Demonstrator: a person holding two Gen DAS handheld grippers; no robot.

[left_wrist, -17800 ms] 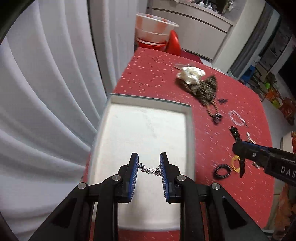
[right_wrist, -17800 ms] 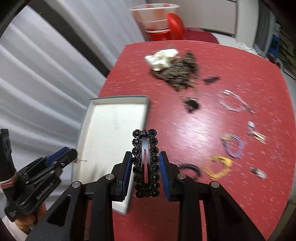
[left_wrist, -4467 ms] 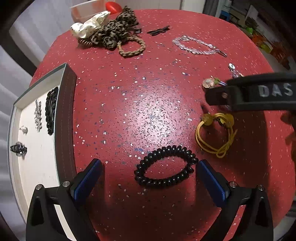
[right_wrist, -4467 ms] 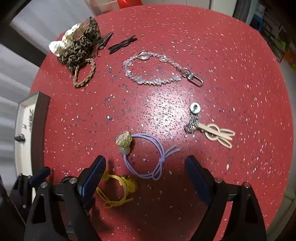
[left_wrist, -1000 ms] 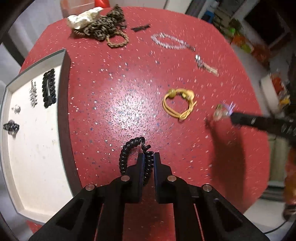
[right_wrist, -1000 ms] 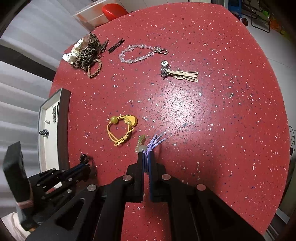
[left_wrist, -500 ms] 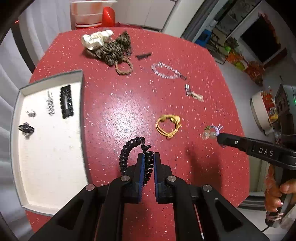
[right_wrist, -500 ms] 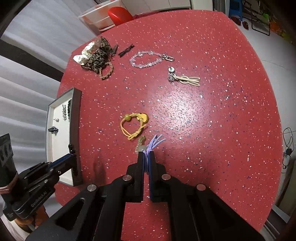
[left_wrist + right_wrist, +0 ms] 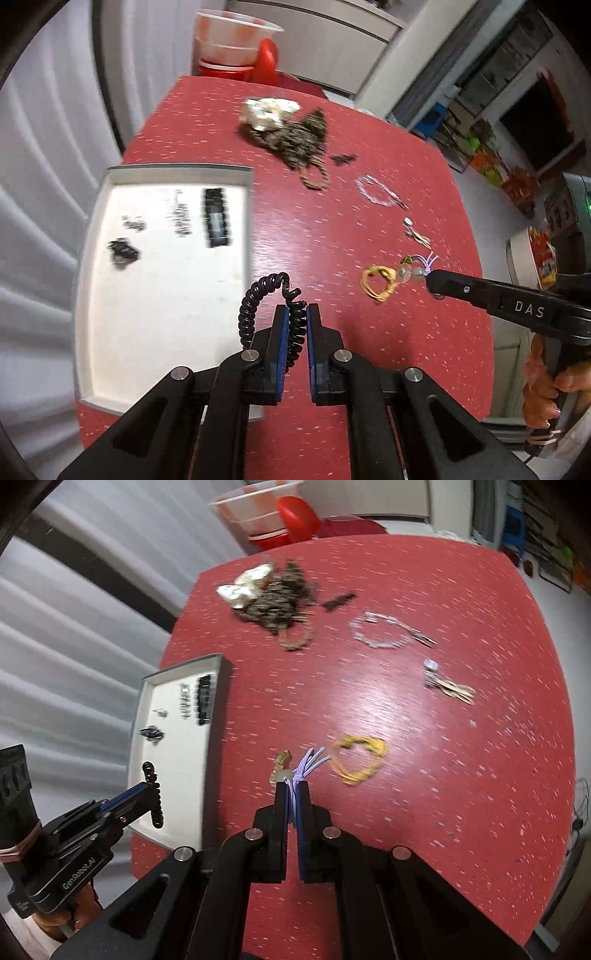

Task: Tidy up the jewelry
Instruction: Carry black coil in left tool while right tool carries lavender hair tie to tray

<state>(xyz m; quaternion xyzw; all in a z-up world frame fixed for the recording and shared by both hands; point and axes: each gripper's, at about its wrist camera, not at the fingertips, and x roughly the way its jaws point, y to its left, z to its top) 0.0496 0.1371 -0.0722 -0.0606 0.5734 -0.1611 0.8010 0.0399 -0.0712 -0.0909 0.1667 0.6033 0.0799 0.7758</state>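
Note:
My left gripper [image 9: 294, 321] is shut on a black spiral hair tie [image 9: 255, 299], which hangs above the right edge of the white tray [image 9: 162, 288]. In the right wrist view the same left gripper [image 9: 147, 788] hovers over the tray's near end [image 9: 173, 760]. My right gripper [image 9: 293, 797] is shut on a purple elastic hair tie with beads [image 9: 306, 766], held above the red table; its tip [image 9: 430, 280] shows in the left wrist view. The tray holds a black clip [image 9: 216, 218], a chain [image 9: 181, 218] and two small pieces.
A yellow hair tie [image 9: 356, 758] lies on the red table [image 9: 443, 775] just right of my right gripper. Farther off lie a rabbit charm [image 9: 447, 686], a clear bead bracelet [image 9: 384, 633], a black pin [image 9: 338, 600] and a heap of scrunchies [image 9: 273, 594]. A hand [image 9: 546, 384] grips the right tool.
Both grippers have risen and swung left toward the tray, each carrying its hair tie. The view tilted up, showing more of the room. The picture is now motion-blurred.

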